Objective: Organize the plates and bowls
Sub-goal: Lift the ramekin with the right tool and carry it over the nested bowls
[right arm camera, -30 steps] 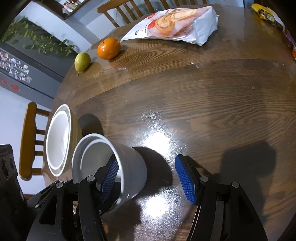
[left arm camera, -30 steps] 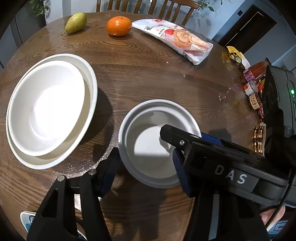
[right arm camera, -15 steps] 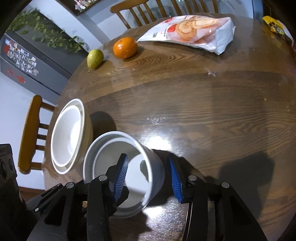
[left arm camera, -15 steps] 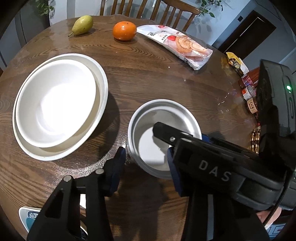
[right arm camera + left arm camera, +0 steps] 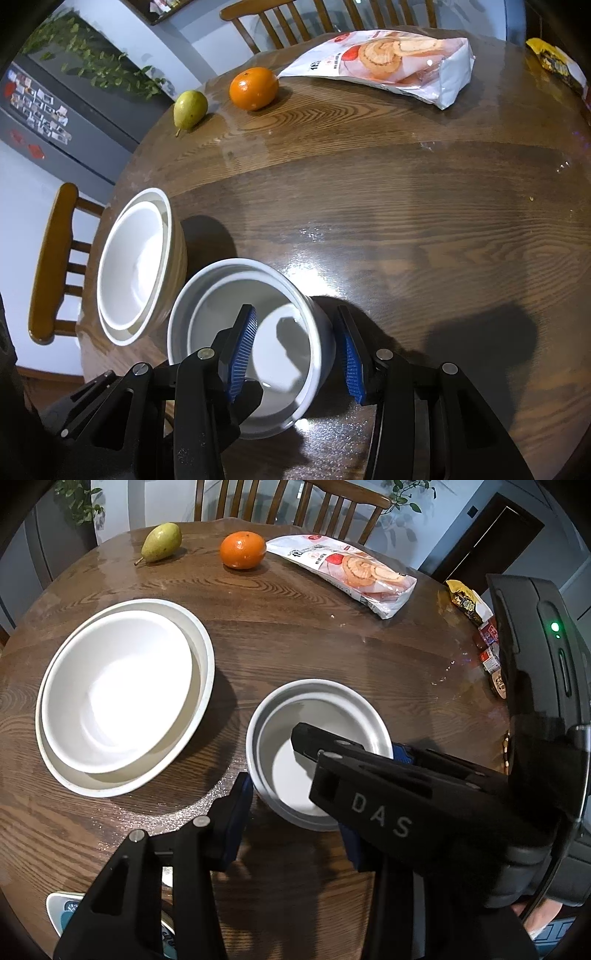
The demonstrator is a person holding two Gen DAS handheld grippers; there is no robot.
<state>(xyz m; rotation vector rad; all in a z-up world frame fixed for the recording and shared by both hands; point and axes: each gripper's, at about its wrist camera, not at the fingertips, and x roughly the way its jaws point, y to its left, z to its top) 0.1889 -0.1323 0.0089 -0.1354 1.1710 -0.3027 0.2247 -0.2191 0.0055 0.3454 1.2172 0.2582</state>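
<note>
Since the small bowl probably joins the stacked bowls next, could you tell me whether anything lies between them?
Nothing visible does: only bare wood separates the small bowl, straddled by the right tongs, from the stacked bowls.

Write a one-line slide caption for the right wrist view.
Right gripper straddles the small bowl's wall beside two nested bowls.

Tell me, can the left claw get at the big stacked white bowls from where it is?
Probably yes. The stacked white bowls sit open on the table ahead and to its left, nothing between. The left claw is open and holds nothing; the small grey bowl and right claw lie to its other side.
</note>
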